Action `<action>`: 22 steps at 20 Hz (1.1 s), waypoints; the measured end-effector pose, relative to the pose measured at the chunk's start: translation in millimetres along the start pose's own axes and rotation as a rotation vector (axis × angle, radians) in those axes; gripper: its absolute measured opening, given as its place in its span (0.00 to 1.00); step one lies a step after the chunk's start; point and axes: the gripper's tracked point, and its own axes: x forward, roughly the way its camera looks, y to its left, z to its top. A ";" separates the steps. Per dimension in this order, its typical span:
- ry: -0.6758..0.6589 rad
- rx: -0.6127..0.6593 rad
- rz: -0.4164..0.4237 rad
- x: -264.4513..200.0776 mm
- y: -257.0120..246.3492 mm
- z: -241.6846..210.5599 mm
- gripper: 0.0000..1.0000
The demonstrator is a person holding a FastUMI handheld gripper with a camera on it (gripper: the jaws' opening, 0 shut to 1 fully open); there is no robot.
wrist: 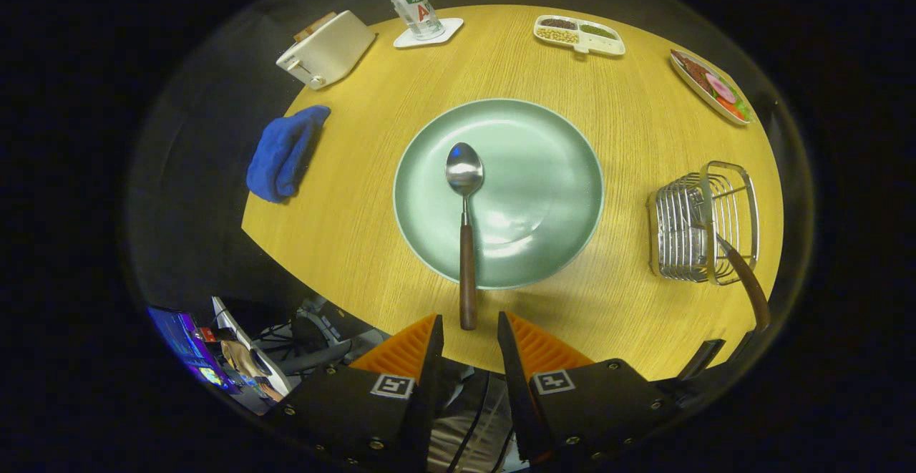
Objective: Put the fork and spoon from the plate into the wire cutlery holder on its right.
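Spoon (465, 201) lies on plate (499, 192), handle end just ahead of the hand-held gripper (470, 330), fingers apart, holding nothing. A wooden handle, likely the fork (748, 283), already stands in wire cutlery holder (705, 222). Spoon remains.

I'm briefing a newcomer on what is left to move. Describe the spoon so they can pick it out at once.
On the round wooden table, find the pale green plate at its centre. The spoon lies across it, steel bowl on the plate, brown wooden handle reaching over the rim toward the open gripper. The other wooden handle leans out of the wire cutlery holder.
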 end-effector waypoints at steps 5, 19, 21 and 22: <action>0.025 0.003 -0.013 26.6 1.6 0.4 0.46; 0.015 -0.079 -0.009 16.9 -9.5 5.5 0.05; 0.033 -0.104 -0.014 9.6 -13.1 2.6 0.05; 0.043 -0.116 -0.016 2.0 -19.0 -4.5 0.05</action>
